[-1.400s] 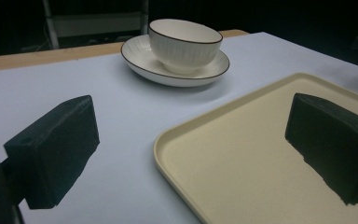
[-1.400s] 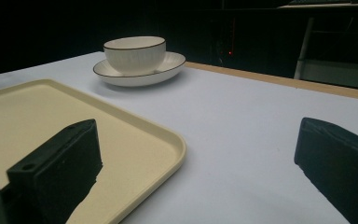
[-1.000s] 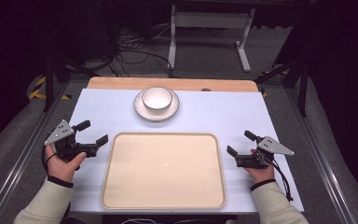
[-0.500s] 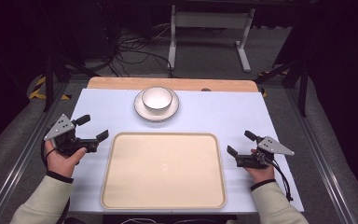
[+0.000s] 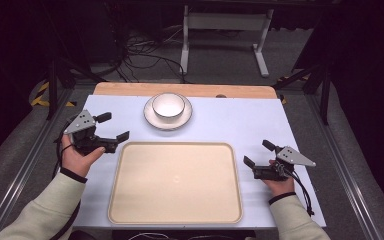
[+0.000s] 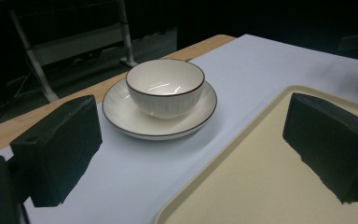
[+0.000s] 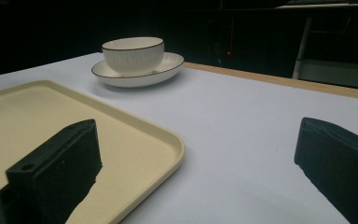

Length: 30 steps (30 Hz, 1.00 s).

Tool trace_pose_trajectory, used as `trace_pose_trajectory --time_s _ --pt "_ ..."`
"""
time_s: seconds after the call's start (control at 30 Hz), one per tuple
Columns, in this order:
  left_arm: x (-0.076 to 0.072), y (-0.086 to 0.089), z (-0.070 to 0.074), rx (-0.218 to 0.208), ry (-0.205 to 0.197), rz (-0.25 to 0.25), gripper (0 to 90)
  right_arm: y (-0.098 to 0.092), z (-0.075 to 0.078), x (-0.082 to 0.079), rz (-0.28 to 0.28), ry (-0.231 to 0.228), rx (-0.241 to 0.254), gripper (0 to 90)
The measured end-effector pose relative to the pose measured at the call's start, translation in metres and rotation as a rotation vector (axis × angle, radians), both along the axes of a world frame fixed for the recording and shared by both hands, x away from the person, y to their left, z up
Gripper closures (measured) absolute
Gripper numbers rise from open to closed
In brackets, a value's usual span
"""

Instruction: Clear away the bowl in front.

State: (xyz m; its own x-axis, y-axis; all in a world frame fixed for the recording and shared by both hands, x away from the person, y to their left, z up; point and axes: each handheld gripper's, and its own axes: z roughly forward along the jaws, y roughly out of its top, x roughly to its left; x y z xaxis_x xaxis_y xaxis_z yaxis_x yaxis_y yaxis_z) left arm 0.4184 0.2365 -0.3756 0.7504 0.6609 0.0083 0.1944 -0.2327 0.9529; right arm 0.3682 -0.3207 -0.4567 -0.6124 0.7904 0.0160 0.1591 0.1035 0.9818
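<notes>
Currently the left gripper [image 5: 111,128] sits off the tray's [image 5: 175,220] far-left corner, jaws spread wide with nothing between them. It is lifted clear of the worktop [image 5: 230,120] and angled toward the bowl [image 5: 168,105]. In the left gripper view the two black jaws frame the scene: one over the pale blue sheet, the other over the tray's [image 6: 242,186] near rim. The bowl [image 6: 165,87] is centred ahead between them, still well apart from both.

The bowl is white with a dark rim line, upright, and stands in the middle of a white saucer [image 5: 152,117] with the same dark edge. Both are at the far middle of the worktop, just beyond the tray's far edge and not touching it. Bowl interior looks empty in the left gripper view.

The right gripper [image 5: 255,154] is at the tray's right edge, about mid-length, jaws likewise released and empty. The right hand [image 5: 280,182] holds it low near the sheet. In the right gripper view one jaw overlaps the tray's [image 7: 135,140] corner, the other hangs over bare blue worktop [image 7: 242,121]. Bowl [image 7: 133,55] and saucer [image 7: 168,65] sit far off at upper left.

The tray is cream, rectangular with rounded corners, centred on the near half of the worktop.
</notes>
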Motion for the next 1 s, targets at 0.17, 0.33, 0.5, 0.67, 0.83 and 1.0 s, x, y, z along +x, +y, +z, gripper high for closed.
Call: trace_pose_trajectory --time_s 0.17,0.33,0.5,0.67,0.83,1.0 --pt "0.010 -0.014 0.007 0.022 -0.002 -0.041 5.6 0.000 0.000 0.000 0.000 0.000 -0.001 0.6" --pt "0.020 -0.023 0.013 0.042 -0.001 -0.068 5.9 0.000 0.000 0.000 0.000 0.000 -0.001 0.6" --pt "0.033 -0.035 0.021 0.037 0.002 -0.094 6.1 0.000 0.000 0.000 0.001 0.001 -0.001 0.6" --pt "0.045 -0.045 0.023 0.039 0.015 -0.112 6.2 0.000 0.000 0.000 0.003 0.001 -0.001 0.5" --pt "0.054 -0.050 0.025 0.046 0.015 -0.119 7.0 0.000 0.000 0.000 0.003 0.002 -0.001 0.6" --pt "0.067 -0.057 0.027 0.036 0.025 -0.128 7.2 0.000 0.000 0.000 0.004 0.001 -0.002 0.6"
